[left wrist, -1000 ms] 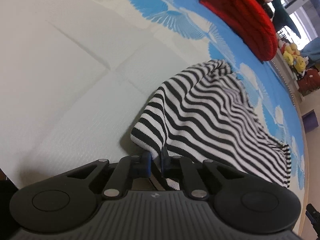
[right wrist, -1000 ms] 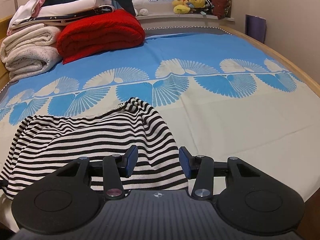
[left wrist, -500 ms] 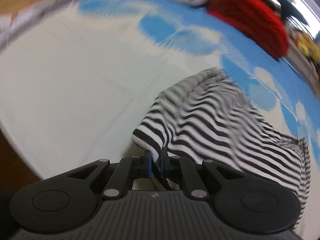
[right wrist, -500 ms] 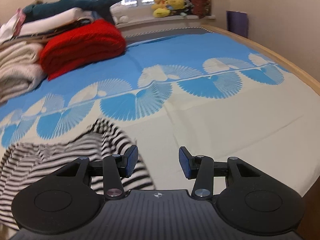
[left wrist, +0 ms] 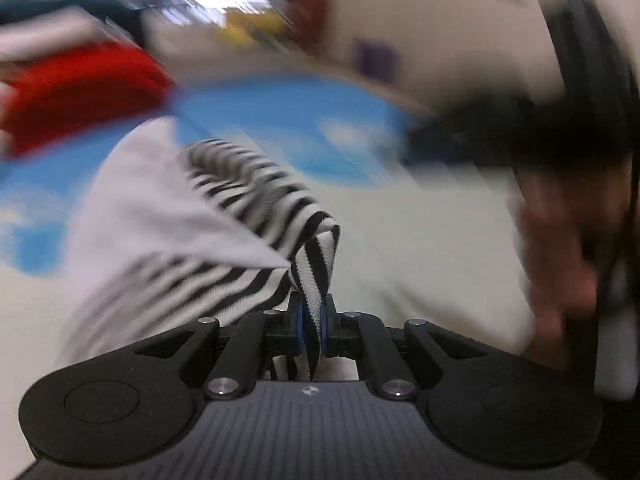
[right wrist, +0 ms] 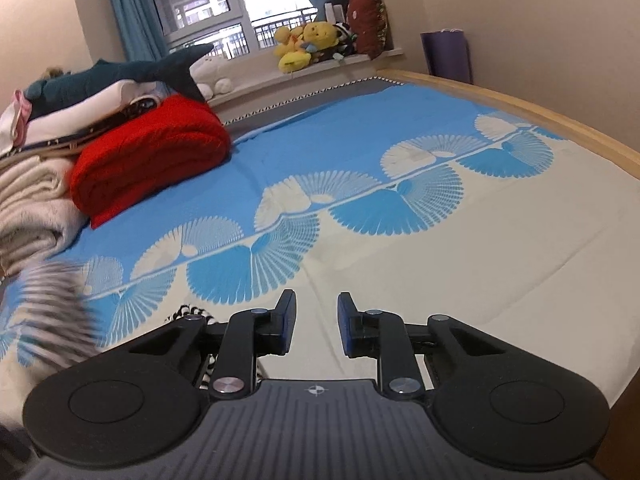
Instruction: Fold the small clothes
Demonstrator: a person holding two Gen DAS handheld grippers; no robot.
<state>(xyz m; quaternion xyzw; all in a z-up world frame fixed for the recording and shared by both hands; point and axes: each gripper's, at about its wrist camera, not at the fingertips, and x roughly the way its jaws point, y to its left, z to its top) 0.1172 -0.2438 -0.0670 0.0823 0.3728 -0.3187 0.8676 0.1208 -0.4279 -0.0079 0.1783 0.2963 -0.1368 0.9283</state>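
A black-and-white striped garment point(left wrist: 256, 216) hangs from my left gripper point(left wrist: 312, 322), which is shut on its edge and holds it lifted above the bed; the left wrist view is blurred by motion. The garment's pale inner side point(left wrist: 152, 208) faces the camera. My right gripper point(right wrist: 313, 322) is open and empty above the cream part of the bedsheet point(right wrist: 460, 264). In the right wrist view the striped garment point(right wrist: 52, 312) shows blurred at the far left, and a bit of it peeks out under the left finger point(right wrist: 286, 320).
A folded red knit point(right wrist: 148, 160), cream blankets point(right wrist: 28, 212) and a stuffed shark point(right wrist: 120, 76) are stacked at the bed's far left. Plush toys point(right wrist: 308, 40) sit on the windowsill. The wooden bed edge point(right wrist: 560, 128) runs along the right. A person's hand point(left wrist: 560, 256) shows blurred in the left wrist view.
My left gripper has swung fast, lifting and carrying the striped garment; its view now faces the window. The right gripper moved right, off the garment, staying open.
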